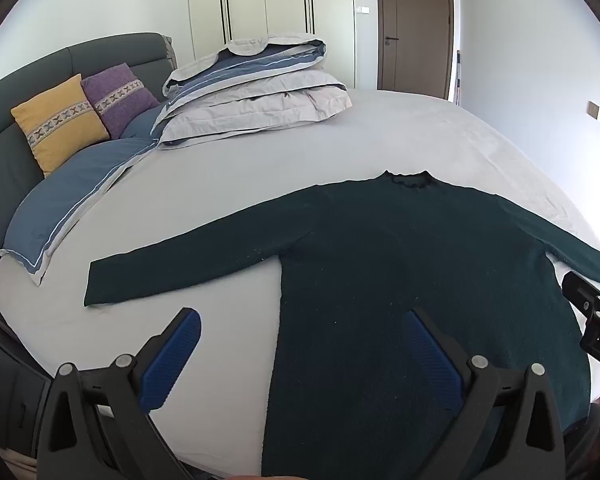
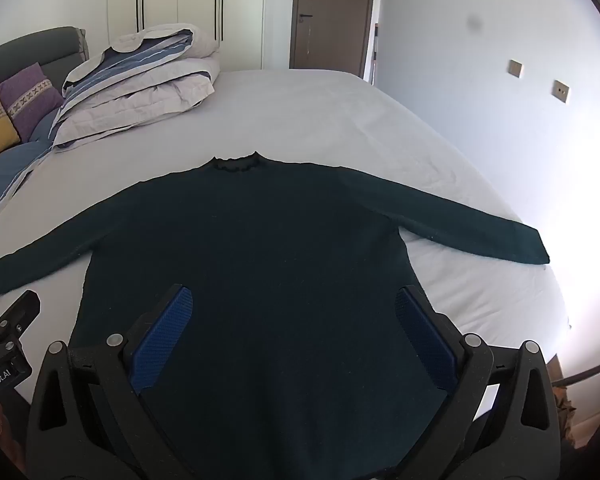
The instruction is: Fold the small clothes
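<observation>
Your dark green sweater lies flat on the grey bed sheet, collar pointing away from you toward the far edge, hem nearest you, its long axis running from you toward the door; both sleeves are spread sideways. Your left gripper hangs with fingers spread wide, nothing between them, straddling the sweater's left side edge. Your right gripper is likewise spread wide and empty above the lower body. Open sheet surrounds the collar and both cuffs; the folded duvet sits well apart at the far left. Only the left view shows the blue pillow in full near the left cuff; only the right view shows the right cuff near the bed's right edge.
</observation>
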A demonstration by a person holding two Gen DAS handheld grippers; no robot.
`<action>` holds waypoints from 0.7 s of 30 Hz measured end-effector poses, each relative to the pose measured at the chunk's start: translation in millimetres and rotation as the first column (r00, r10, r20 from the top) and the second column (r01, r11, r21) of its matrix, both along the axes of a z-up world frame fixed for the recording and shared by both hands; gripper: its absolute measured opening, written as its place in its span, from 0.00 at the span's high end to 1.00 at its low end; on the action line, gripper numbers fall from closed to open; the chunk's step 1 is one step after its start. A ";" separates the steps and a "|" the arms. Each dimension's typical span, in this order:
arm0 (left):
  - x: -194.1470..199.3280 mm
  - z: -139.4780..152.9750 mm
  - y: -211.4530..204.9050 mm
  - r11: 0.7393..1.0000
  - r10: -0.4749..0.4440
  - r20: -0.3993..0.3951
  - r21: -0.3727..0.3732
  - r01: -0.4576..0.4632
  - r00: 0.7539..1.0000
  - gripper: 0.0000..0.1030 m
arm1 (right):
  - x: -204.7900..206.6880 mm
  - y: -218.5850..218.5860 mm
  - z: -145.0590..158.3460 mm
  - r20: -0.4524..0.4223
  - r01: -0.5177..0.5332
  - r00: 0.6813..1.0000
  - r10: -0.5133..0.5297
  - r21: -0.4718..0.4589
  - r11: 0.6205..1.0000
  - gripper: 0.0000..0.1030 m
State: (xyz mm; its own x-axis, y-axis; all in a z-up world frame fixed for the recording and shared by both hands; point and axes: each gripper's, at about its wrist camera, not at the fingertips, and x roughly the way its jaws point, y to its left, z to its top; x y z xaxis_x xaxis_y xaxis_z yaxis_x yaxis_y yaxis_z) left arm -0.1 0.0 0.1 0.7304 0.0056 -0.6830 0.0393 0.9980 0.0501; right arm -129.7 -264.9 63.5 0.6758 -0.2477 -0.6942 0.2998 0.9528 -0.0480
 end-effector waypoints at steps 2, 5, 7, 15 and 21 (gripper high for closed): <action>-0.3 0.2 0.4 1.000 0.002 -0.002 -0.006 -0.002 1.000 0.00 | -0.6 -0.1 0.7 0.000 -0.002 1.000 0.002 0.000 1.000 0.00; -2.0 1.6 0.6 1.000 0.003 -0.001 -0.011 -0.003 1.000 0.00 | -2.9 -0.1 1.5 -0.001 -0.001 1.000 0.001 -0.002 1.000 0.00; -1.3 -3.6 7.5 1.000 0.005 -0.008 -0.014 -0.005 1.000 0.00 | -2.8 0.2 2.1 -0.003 -0.001 1.000 0.001 -0.004 1.000 0.00; -2.7 -6.4 6.5 1.000 0.008 -0.018 -0.011 -0.008 1.000 0.00 | 0.7 2.0 1.0 -0.006 -0.002 1.000 0.002 0.001 1.000 0.00; -3.4 -6.4 6.3 1.000 0.007 -0.017 -0.010 -0.008 1.000 0.00 | 0.9 1.7 1.3 -0.008 -0.001 1.000 0.001 0.001 1.000 0.00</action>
